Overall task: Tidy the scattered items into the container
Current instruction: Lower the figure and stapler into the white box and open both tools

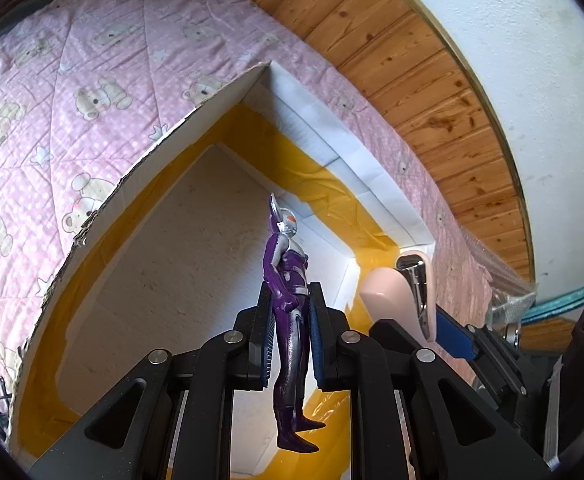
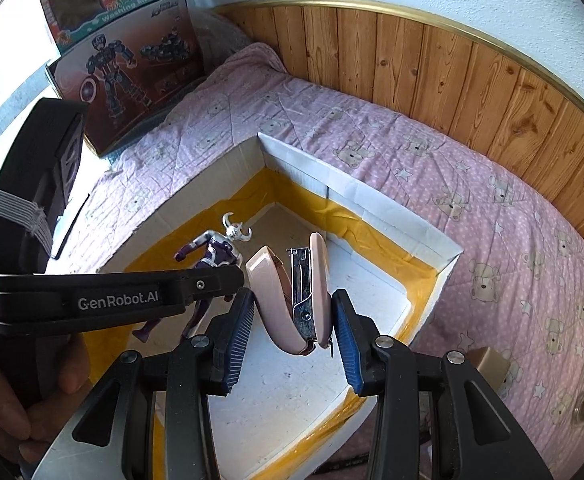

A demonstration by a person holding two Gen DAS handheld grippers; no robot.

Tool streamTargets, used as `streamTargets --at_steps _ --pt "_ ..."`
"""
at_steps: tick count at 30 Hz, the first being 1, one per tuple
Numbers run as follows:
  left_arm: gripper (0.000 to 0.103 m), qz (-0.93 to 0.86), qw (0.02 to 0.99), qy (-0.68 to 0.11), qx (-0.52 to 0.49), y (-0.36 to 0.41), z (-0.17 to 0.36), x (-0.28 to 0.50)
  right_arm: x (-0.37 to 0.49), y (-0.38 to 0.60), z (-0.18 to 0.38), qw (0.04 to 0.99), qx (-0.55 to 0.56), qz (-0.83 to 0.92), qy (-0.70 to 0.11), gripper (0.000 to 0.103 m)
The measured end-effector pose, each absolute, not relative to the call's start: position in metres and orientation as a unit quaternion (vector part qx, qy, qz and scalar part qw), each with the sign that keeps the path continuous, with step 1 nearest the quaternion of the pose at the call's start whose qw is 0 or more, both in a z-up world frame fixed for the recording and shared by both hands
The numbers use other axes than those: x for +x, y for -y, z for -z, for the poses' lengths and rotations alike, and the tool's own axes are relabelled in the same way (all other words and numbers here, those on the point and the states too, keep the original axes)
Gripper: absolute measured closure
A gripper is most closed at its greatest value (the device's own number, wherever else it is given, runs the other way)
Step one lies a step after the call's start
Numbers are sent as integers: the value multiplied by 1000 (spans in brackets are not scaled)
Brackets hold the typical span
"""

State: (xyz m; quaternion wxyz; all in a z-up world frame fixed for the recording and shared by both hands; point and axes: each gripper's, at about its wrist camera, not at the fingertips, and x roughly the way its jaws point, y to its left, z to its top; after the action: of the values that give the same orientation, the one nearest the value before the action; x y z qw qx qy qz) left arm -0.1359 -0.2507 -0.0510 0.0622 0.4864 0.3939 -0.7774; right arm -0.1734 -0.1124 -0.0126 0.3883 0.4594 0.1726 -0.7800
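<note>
Above the box [image 2: 356, 192], left hand-held gripper [image 1: 289, 320] clamps figurine [image 1: 287, 300], right [image 2: 294, 316] clamps stapler [image 2: 292, 296]

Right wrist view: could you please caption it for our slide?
Right gripper holds a pink stapler over the white box; left gripper holds a purple figure.

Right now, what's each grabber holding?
Left gripper: shut on the purple and silver toy figure.
Right gripper: shut on the pink stapler.
</note>
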Motion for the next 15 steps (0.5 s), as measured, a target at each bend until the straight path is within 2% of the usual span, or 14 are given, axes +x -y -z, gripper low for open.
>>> streamTargets --at_steps 8,15 --pt "87 761 84 -393 508 260 72 -151 -195 134 37 380 486 755 -223 61" --pt "86 763 85 -361 529 256 85 -172 -211 149 58 361 510 731 -275 61"
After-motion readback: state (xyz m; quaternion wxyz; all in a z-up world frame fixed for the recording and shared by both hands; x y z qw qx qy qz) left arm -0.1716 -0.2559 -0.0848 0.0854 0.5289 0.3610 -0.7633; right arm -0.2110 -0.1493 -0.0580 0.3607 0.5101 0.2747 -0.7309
